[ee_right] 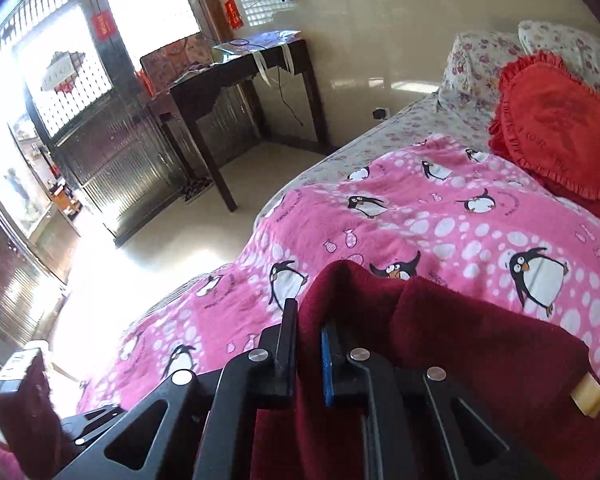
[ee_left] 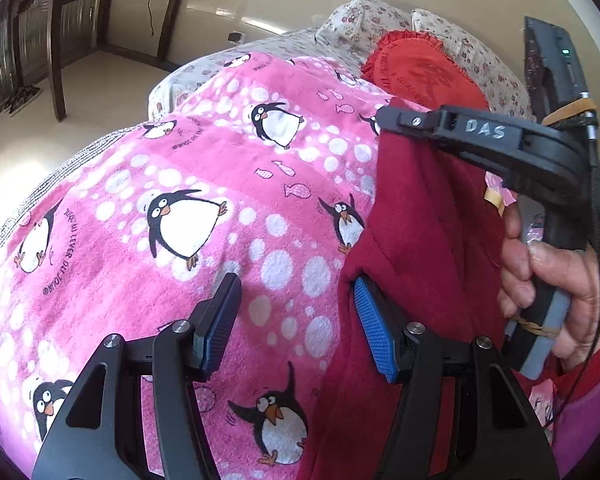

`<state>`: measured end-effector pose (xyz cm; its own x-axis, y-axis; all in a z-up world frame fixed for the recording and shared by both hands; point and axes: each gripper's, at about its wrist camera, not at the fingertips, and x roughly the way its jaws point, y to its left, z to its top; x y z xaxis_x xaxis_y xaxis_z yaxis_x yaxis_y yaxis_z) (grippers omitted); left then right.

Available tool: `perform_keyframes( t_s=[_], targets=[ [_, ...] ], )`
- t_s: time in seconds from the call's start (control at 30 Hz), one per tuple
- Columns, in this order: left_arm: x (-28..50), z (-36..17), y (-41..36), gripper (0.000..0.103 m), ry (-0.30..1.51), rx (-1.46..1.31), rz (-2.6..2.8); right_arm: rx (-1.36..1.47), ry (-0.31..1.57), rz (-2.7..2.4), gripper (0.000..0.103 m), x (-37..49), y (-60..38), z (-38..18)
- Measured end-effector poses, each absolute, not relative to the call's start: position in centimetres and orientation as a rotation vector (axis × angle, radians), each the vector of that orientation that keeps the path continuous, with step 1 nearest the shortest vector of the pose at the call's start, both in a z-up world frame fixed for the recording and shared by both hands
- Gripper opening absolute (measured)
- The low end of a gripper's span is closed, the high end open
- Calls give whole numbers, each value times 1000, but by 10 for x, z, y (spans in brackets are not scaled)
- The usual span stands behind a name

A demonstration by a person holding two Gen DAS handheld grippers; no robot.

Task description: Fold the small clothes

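A dark red garment (ee_left: pixel 420 220) hangs over the pink penguin blanket (ee_left: pixel 172 168) on the bed. A hand holds my right gripper (ee_left: pixel 388 118) at the upper right of the left wrist view, its tip pinching the garment's top edge. In the right wrist view the right gripper (ee_right: pixel 308 316) is shut, with a fold of the dark red garment (ee_right: pixel 480 352) squeezed between the pads. A pale label (ee_right: pixel 588 398) sticks out of the cloth. My left gripper (ee_left: pixel 296 284) stands open just above the blanket. Its right pad (ee_left: pixel 374 332) lies against the garment's lower left edge, and only blanket shows between the fingers.
A red frilled heart cushion (ee_right: pixel 556 120) and floral pillows (ee_right: pixel 480 64) lie at the head of the bed. The bed's edge (ee_right: pixel 284 200) drops to a pale floor on the left. A dark wooden table (ee_right: pixel 240 80) stands by the wall beyond.
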<state>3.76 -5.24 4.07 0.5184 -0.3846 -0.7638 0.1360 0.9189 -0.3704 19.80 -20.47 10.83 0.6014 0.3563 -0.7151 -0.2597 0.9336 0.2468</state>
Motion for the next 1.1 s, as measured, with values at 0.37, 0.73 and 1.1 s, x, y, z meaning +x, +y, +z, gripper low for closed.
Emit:
perform_keyframes(
  t_s=[0.37,0.73,1.1],
  targets=[
    [29,74,-59,59,860,-177,-331,152,843,159,50,27,-324,119],
    [43,32,-109,60,959,-18,-292,6,1043,36,42,-12,-402,53],
    [41,34,-103,61,958,-71,-285,-295,945,-36,4,-10,-391,74]
  ],
)
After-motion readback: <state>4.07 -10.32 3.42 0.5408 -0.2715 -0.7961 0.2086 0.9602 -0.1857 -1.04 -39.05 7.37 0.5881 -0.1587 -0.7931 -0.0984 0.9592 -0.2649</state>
